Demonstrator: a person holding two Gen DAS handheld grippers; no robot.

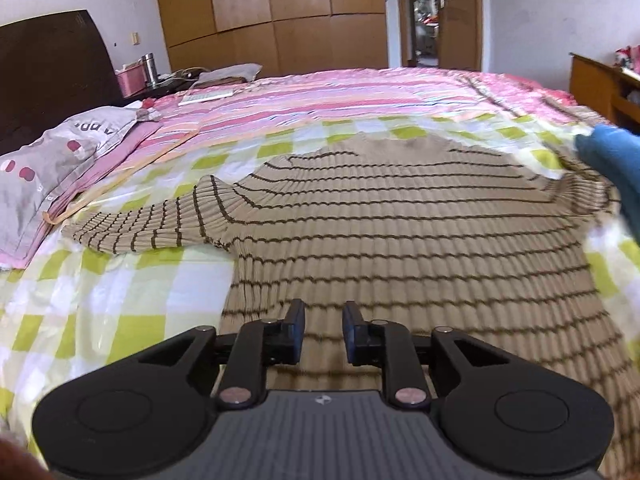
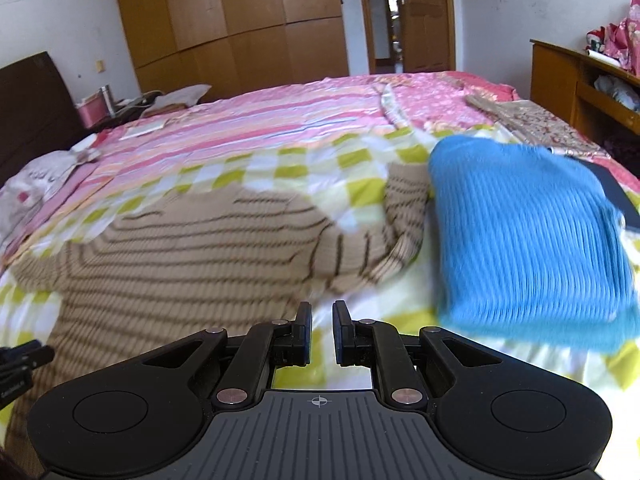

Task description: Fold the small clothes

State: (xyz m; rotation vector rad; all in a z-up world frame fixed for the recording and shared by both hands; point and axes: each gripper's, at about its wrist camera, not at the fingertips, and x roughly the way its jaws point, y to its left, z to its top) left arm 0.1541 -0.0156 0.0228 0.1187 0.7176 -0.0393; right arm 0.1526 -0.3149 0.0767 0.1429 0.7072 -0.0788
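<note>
Wooden wardrobe doors (image 1: 272,8) fill the far wall, with an open doorway (image 2: 394,16) to their right and a dark headboard (image 1: 48,68) at the upper left of the left wrist view. Across the middle of both views stretches the bed (image 1: 100,300), covered near the cameras by a green-and-white checked sheet and farther back by a pink striped cover (image 1: 320,96). A grey and pink pillow (image 1: 52,172) lies at the left edge.

Spread flat on the checked sheet is the beige striped sweater (image 1: 400,232), its body reaching from the centre down to the bottom of the left wrist view, one sleeve stretched out to the left. In the right wrist view its other sleeve bends up toward the centre, ending just beside the blue folded sweater (image 2: 528,232), which lies at the right of that frame.

At the lower centre of its own view, the left gripper (image 1: 323,330) is above the sweater's lower body, jaws parted with a clear gap and nothing pinched between them. Above the checked sheet, just right of the sweater's edge, the right gripper (image 2: 322,330) has its jaws narrowly apart and empty.
</note>
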